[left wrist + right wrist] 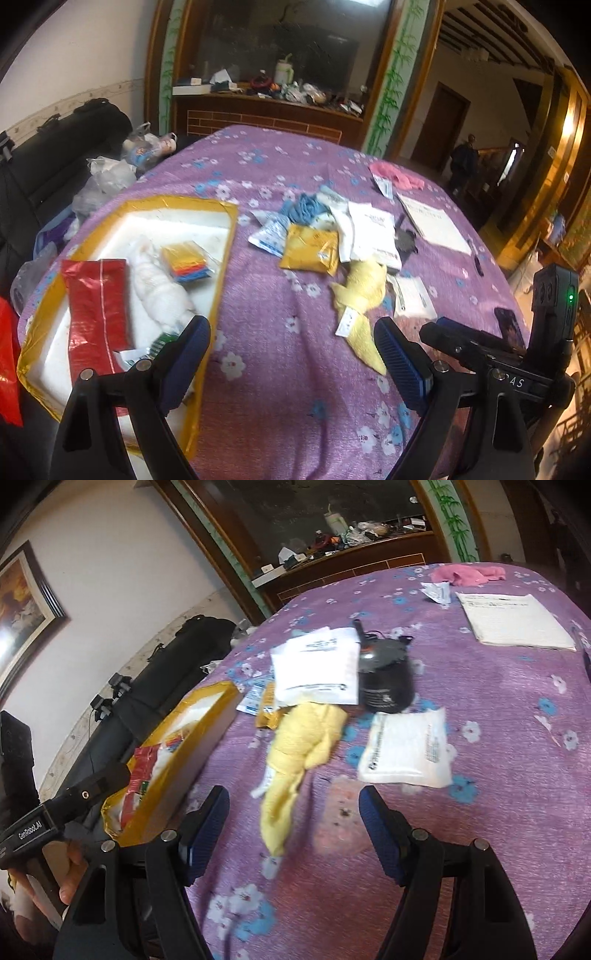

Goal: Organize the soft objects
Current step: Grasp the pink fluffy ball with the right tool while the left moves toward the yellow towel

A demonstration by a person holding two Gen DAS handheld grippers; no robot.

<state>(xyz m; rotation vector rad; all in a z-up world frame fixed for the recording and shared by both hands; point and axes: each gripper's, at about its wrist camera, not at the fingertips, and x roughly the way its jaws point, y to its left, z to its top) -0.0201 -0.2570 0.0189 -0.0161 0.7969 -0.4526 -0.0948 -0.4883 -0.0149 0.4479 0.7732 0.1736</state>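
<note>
The crumpled pale-yellow terry cloth with a white sewn-in tag (pixel 299 753) lies loose on the purple flowered tablecloth (pixel 498 709), just ahead of the right gripper (pixel 293 825), whose blue ribbed pads stand wide apart with nothing between them. Its far end touches or overlaps a flat white plastic mailer with black print (pixel 317 668) and a yellow plastic pouch (pixel 310 249); a second white padded mailer (pixel 406 753) sits just beside it, and a black round-bodied container (pixel 386 681) stands behind that. The left gripper (pixel 291 343) is also wide and empty, hanging between the cloth and a yellow-taped white foam tray (pixel 218 218) that already holds a shiny red foil bag (pixel 94 295), a white fluffy bundle (pixel 159 288) and a packet of coloured sheets (pixel 188 262). A pink cloth (pixel 469 574) lies well apart at the far edge. Judging from here, the main risk is a grip that catches only the thin trailing end or the tag, so the cloth slides out in the lift, or drags the mailers with it where they overlap. The blur suggests fast travel, so the pads could also pinch the tablecloth and tug everything on it.
</note>
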